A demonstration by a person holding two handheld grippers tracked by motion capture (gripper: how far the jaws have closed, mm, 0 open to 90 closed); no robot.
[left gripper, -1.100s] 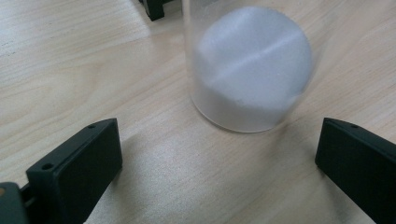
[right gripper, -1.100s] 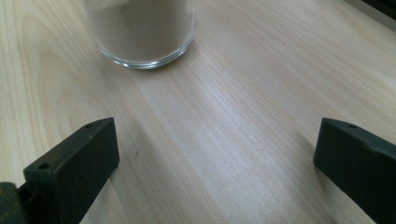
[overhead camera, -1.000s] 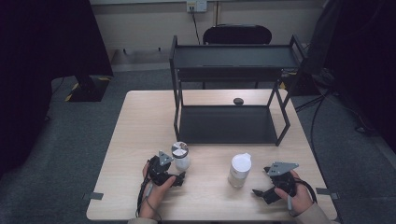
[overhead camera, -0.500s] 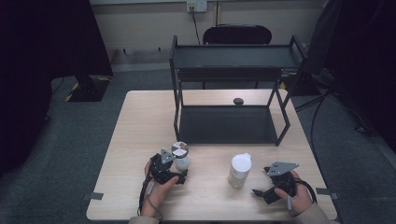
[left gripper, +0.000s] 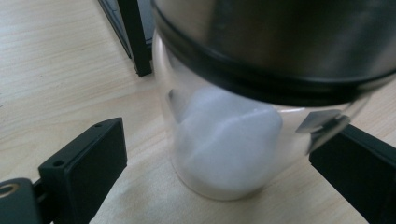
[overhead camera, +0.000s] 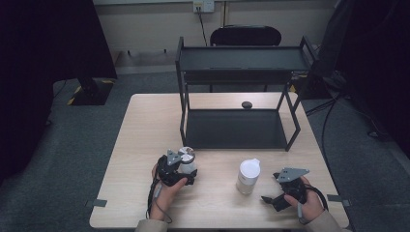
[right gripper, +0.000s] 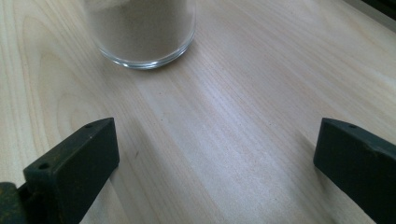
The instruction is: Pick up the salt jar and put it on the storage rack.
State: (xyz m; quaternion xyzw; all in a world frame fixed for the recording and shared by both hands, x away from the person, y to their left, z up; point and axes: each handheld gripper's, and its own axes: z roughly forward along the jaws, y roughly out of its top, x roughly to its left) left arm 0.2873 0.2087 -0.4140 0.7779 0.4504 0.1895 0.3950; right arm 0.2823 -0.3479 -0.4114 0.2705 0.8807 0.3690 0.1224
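Observation:
A glass jar (overhead camera: pixel 186 155) with a metal lid and white contents stands on the table's near left. My left gripper (overhead camera: pixel 187 169) reaches around it. In the left gripper view the jar (left gripper: pixel 229 154) sits between the jaws: the left jaw stands a gap away from the glass and the right jaw is close by the jar's wire clasp (left gripper: pixel 322 123). These jaws have just been closing with the jar between them. A second jar (overhead camera: pixel 248 176) with a white lid stands near the right. My right gripper (overhead camera: pixel 270 189) lies open beside it, and its own view shows that jar's base (right gripper: pixel 144 32) ahead of bare wood.
A black two-level rack (overhead camera: pixel 183 96) takes up the far middle of the wooden table (overhead camera: pixel 145 125). A small dark round object (overhead camera: pixel 247 104) lies behind the rack's lower shelf. A black chair (overhead camera: pixel 246 36) stands beyond the table.

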